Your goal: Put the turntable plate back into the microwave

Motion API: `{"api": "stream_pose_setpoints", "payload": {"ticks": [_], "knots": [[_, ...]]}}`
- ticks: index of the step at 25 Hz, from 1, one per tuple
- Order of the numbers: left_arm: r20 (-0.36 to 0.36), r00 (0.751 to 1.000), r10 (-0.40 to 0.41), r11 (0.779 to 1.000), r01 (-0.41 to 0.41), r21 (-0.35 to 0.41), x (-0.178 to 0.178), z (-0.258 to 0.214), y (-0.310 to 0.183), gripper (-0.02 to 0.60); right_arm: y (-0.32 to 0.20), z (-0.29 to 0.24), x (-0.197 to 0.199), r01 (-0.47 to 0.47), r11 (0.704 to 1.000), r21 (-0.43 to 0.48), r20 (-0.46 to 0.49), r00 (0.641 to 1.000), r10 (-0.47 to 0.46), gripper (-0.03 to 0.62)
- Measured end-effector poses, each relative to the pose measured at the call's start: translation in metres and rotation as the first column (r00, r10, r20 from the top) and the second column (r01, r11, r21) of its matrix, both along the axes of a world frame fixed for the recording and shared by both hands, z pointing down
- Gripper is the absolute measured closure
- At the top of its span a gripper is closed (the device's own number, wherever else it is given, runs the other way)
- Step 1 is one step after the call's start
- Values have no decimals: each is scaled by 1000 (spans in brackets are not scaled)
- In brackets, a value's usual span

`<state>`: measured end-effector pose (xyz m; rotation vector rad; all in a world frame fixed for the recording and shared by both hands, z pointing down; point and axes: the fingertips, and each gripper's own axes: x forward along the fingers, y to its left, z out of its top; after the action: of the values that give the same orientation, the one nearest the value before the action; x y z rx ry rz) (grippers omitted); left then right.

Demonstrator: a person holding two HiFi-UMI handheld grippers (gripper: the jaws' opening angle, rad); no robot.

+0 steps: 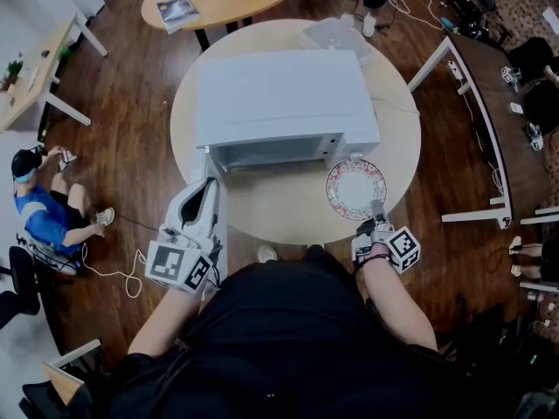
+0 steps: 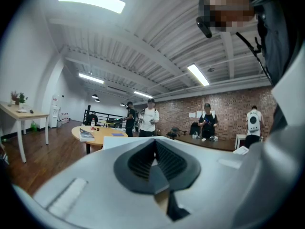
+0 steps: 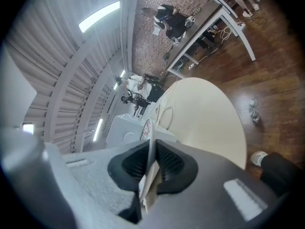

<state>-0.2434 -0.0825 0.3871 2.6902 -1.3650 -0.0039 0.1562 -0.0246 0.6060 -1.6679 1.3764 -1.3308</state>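
Bench (image 1: pixel 288 221): round, pale, carries the microwave.
Microwave (image 1: pixel 279 103): white, mid-bench, mouth facing near. We see its door (image 1: pixel 210 160) swung open at the near left.
Left claw (image 2: pixel 155 146): pads together at the door's edge; we can't tell if they pinch it.
Right claw (image 3: pixel 152 149): clamped on the near rim of the turntable plate (image 1: pixel 355 188).
Turntable plate: outside the microwave, over the bench's near right, just right of the mouth.

Bright, even light falls from ceiling strip lamps (image 2: pixel 90 0), which burn out to white glare in both gripper views. The head view is duller, with a soft sheen on the pale counter (image 1: pixel 288 212) and only faint shadows. Both gripper views bend strongly and go black at the corners, and the left gripper (image 2: pixel 154 147), the right gripper (image 3: pixel 152 146) and the turntable plate (image 3: pixel 147 128) are soft so near the lens.
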Motion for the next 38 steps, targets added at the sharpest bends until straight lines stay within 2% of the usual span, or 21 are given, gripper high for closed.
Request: {"api": "stream_pose_setpoints", "payload": {"ticks": [22,38], "knots": [[-14,1000,16,1000,-16,1,-1,-5,8,577,-18,1,-59,117,993,14,42,992,-118,574],[37,999,13,999,-14,31,-11,1,20,578,-54,3,-120,254,966,42,43,966,-256,574]]}}
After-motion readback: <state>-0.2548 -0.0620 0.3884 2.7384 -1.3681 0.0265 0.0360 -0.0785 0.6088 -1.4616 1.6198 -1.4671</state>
